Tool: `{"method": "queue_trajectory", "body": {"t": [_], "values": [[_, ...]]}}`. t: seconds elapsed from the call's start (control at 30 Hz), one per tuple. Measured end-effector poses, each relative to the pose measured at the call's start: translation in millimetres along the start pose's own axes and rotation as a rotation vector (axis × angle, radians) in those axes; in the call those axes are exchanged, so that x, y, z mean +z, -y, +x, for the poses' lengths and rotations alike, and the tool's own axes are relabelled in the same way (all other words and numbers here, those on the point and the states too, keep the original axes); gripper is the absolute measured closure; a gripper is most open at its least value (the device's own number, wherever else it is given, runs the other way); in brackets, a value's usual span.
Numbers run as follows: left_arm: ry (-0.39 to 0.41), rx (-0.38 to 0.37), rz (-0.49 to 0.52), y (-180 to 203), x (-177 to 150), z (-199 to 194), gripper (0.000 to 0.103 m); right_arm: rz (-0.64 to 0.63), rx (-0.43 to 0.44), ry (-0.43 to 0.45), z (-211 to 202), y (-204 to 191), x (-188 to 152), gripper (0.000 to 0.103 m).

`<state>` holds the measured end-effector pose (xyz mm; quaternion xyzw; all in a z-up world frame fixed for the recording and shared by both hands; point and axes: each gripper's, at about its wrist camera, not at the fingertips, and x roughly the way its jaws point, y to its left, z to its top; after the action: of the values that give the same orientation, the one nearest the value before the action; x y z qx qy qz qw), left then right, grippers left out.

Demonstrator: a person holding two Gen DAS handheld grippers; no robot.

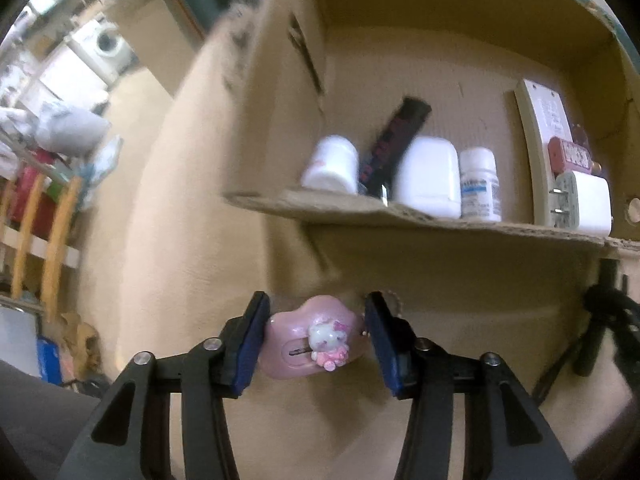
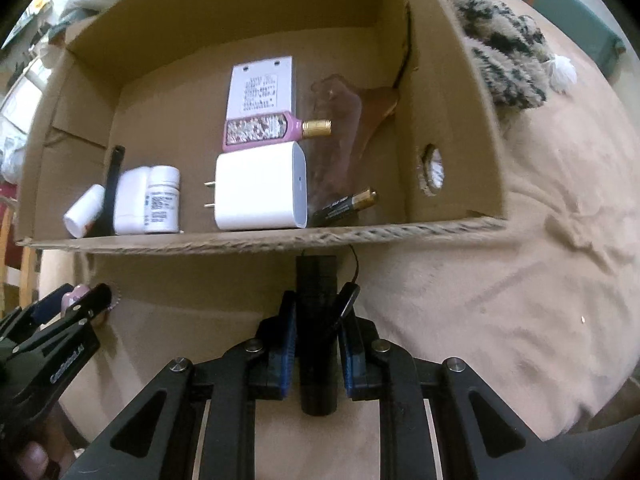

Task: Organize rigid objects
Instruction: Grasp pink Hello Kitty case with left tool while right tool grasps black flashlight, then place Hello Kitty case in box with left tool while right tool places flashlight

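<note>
My left gripper (image 1: 316,340) is shut on a pink keychain (image 1: 296,340) with a white cat figure, held just below the near wall of a cardboard box (image 1: 400,212). My right gripper (image 2: 316,344) is shut on a black cylinder (image 2: 318,320) with a thin cord, just in front of the box's near wall (image 2: 260,236). The left gripper (image 2: 70,304) shows at the lower left of the right wrist view. Inside the box lie a white charger (image 2: 260,192), white pill bottles (image 2: 160,200), a pink bottle (image 2: 264,130), a battery (image 2: 348,204) and a notepad (image 2: 262,88).
The box stands on a beige blanket (image 2: 520,280). A spotted plush (image 2: 504,40) lies behind the box at the right. A black stick (image 2: 112,184) and a brownish clear object (image 2: 340,120) lie in the box. A wooden rack (image 1: 40,232) stands at far left.
</note>
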<state>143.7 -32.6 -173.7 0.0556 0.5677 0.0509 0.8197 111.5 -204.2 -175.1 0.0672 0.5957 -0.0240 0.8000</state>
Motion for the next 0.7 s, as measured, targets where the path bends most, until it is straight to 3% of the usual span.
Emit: {"method": "queue_trajectory", "body": {"t": [0.2, 0.4, 0.6, 0.7], "values": [[0.066, -0.034, 0.035, 1, -3, -34, 0.068, 0.048, 0.094, 0.045, -34, 18, -9, 0.083], [0.051, -0.076, 0.039, 2, -9, -45, 0.068, 0.027, 0.139, 0.090, -60, 14, -20, 0.083], [0.091, -0.143, 0.026, 11, -15, -79, 0.068, -0.019, 0.195, 0.201, -95, 17, -19, 0.083], [0.135, -0.165, 0.016, 3, -13, -103, 0.068, -0.029, 0.234, 0.270, -118, 12, -1, 0.083]]}}
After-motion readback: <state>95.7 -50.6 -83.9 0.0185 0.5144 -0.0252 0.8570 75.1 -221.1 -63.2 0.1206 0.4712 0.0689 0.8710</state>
